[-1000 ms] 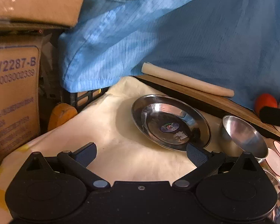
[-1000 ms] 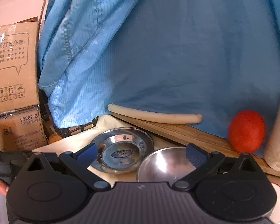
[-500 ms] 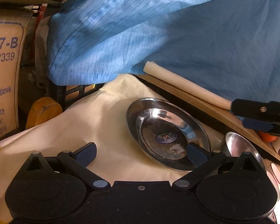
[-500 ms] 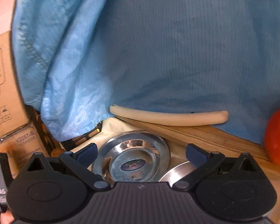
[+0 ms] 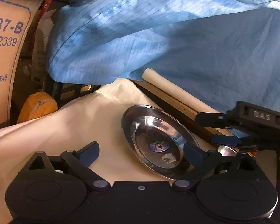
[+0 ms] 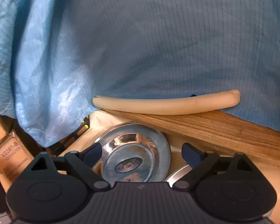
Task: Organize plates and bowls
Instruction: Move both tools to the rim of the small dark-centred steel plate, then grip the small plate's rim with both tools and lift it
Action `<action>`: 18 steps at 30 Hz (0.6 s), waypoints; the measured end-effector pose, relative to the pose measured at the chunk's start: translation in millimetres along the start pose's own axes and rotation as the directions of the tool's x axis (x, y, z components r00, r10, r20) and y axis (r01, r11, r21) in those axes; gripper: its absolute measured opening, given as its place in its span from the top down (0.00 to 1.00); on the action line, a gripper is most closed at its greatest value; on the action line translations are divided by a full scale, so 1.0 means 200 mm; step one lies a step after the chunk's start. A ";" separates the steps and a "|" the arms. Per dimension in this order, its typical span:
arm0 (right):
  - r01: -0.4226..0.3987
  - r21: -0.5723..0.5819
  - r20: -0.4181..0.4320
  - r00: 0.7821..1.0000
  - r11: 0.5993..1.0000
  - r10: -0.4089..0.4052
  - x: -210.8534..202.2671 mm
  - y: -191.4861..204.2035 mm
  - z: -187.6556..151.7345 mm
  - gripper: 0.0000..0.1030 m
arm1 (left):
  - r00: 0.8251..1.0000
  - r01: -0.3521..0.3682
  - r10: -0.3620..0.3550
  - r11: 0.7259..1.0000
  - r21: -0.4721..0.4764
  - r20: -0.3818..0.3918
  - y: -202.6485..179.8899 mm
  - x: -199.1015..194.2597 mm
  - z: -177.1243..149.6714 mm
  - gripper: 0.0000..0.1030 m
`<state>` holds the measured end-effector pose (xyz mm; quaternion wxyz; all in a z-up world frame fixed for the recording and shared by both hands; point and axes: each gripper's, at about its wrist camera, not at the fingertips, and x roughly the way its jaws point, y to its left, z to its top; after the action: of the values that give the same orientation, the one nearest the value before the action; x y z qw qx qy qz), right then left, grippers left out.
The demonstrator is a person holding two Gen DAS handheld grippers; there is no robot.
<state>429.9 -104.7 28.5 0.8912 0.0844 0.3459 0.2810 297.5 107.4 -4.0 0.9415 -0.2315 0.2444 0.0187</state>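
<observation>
A shiny steel plate (image 5: 156, 140) with a round sticker in its middle lies on the cream cloth (image 5: 74, 123). It also shows in the right wrist view (image 6: 134, 156). My left gripper (image 5: 141, 151) is open and empty, just short of the plate's near edge. My right gripper (image 6: 141, 152) is open and empty, hovering over the plate; it shows from the side in the left wrist view (image 5: 222, 128). A steel bowl (image 5: 227, 150) sits to the plate's right, mostly hidden; only its rim shows in the right wrist view (image 6: 177, 175).
A wooden board (image 6: 205, 125) with a cream roll (image 6: 168, 102) on it runs behind the plate. A blue garment (image 6: 149, 46) hangs close behind. Cardboard boxes (image 5: 3, 56) and an orange-brown object (image 5: 37, 108) stand at the left.
My right gripper has moved forward and left, over the plate, covering most of the bowl. The left gripper has shifted slightly toward the plate. The red ball has left both views.
</observation>
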 end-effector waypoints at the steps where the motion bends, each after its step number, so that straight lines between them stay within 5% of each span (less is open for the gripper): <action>1: 0.002 0.000 -0.003 1.000 1.000 -0.002 0.01 0.00 0.00 0.09 | 1.000 0.002 -0.002 1.000 0.001 0.000 0.00 0.00 0.00 0.09; 11: 0.077 -0.077 -0.064 0.995 0.994 -0.082 0.07 0.05 0.02 0.14 | 0.999 0.034 -0.034 0.999 -0.025 -0.002 0.01 0.02 0.00 0.25; 14: 0.096 -0.098 -0.091 0.990 0.991 -0.105 0.10 0.06 0.03 0.15 | 0.999 0.048 -0.048 0.998 -0.032 -0.006 0.02 0.02 0.00 0.36; 16: 0.102 -0.113 -0.109 0.987 0.988 -0.115 0.11 0.06 0.03 0.15 | 0.998 0.064 -0.064 0.997 -0.043 -0.003 0.03 0.02 -0.01 0.53; 18: 0.112 -0.130 -0.121 0.984 0.985 -0.127 0.13 0.07 0.04 0.15 | 0.998 0.070 -0.070 0.996 -0.056 0.001 0.04 0.02 -0.01 0.54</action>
<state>444.3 -78.0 23.9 0.8859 -0.0100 0.3890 0.2526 298.4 114.2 -10.6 0.9344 -0.2664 0.2362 -0.0075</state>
